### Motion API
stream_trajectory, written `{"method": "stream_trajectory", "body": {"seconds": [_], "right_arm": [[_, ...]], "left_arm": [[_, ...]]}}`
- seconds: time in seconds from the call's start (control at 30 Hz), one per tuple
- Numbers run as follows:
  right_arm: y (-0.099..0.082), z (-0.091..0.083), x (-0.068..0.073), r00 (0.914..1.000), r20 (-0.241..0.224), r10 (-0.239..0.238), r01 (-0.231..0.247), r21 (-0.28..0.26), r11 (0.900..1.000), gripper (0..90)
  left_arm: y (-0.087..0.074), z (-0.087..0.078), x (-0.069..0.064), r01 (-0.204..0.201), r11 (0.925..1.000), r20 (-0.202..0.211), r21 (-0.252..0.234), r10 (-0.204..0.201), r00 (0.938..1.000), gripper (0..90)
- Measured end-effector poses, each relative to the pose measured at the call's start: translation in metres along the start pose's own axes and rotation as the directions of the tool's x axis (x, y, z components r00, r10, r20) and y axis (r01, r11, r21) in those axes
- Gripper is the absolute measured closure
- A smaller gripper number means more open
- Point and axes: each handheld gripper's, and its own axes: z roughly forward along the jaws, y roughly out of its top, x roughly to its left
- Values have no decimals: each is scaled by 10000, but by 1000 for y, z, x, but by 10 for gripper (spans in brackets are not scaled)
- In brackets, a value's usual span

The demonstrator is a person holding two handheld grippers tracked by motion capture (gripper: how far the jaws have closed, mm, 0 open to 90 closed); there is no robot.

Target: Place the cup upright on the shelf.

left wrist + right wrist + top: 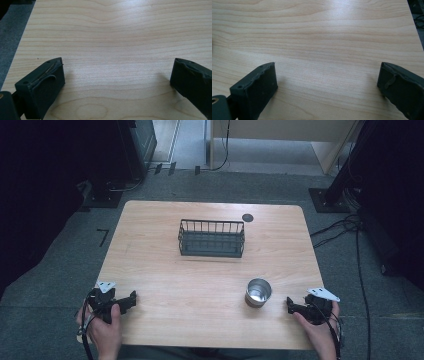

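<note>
Lower left of the high view: left gripper (131,299) on the table (200,280), held by a hand (106,332), nothing near it. In the left gripper view: both jaws spread wide, at lower left and lower right of the frame, bare wood between, nothing held.

Lower right of the high view: right gripper (290,305) near the table edge, held by the other hand (320,330). In the right gripper view: jaws also wide apart, bare wood between, nothing gripped.

Just left of the right gripper, lower right of centre in the high view: a cup (258,292), metal, upright, mouth open to the top, standing alone on the wood, near the gripper tips but not touching them. Inside looks empty, though too small to tell surely.

Probably light and stiff, no give under pressure, not fragile. Smooth shiny wall, so likely slippery between hard pads; easy to tip or to push away if only one pad meets it first. Best hold, as a judgement: across the round wall at middle height, one pad on each side, squeezing level; or one pad inside and one outside over the rim.

Farther, upper centre of the high view: a wire basket (211,238), dark, apparently empty, well apart from the cup. Beyond it, near the far edge: a small dark disc (247,217).
</note>
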Motion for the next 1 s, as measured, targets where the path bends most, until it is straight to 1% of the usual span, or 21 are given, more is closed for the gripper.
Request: {"method": "stream_trajectory", "body": {"seconds": [0.1,0.17,0.23,0.27,0.33,0.4,0.43,0.53,0.6,0.63,0.73,0.8,0.87,0.93,1.0], "right_arm": [[0,0,0,10000,3,-6,6,1,10000,21],[0,-1,1,9999,85,75,-75,-7,10000,22],[-1,-1,3,9993,292,232,-233,17,9997,7],[-1,-1,3,9992,291,271,-271,14,9996,7],[-2,-2,3,9992,300,264,-265,47,9996,7],[-1,-3,5,9987,404,324,-329,104,9994,8],[-1,-4,6,9989,387,263,-265,69,9996,8],[1,-10,10,9987,56,503,-502,-172,9986,50],[2,-12,11,9987,30,505,-504,-257,9984,67],[3,-16,15,9990,-44,454,-456,-426,9981,75],[4,-20,18,9984,-381,416,-433,-452,9980,76],[4,-22,20,9984,-454,327,-349,-491,9982,77],[6,-28,24,9969,-749,249,-296,-620,9976,77],[7,-31,28,9958,-878,243,-307,-725,9969,77],[8,-35,33,9951,-976,139,-221,-832,9963,77]], "left_arm": [[0,0,0,4,10000,1,-1,-4,10000,0],[0,0,0,10,10000,2,-5,-10,10000,0],[0,0,0,11,10000,2,-6,-11,10000,0],[0,0,0,9,10000,2,-6,-9,10000,0],[0,0,0,10,10000,1,-6,-10,10000,0],[0,0,0,9,10000,2,-5,-9,10000,0],[0,0,0,7,10000,2,-3,-7,10000,0],[0,0,0,1,10000,1,-1,-1,10000,0],[0,0,0,1,10000,0,0,-1,10000,0],[0,0,0,2,10000,1,0,-2,10000,0],[0,0,0,3,10000,-3,-2,-3,10000,0],[0,0,0,3,10000,-3,-1,-3,10000,0],[0,0,0,5,10000,-2,-3,-5,10000,0],[0,0,0,6,10000,-1,-5,-6,10000,0],[0,0,0,5,10000,-1,-5,-5,10000,0]]}}
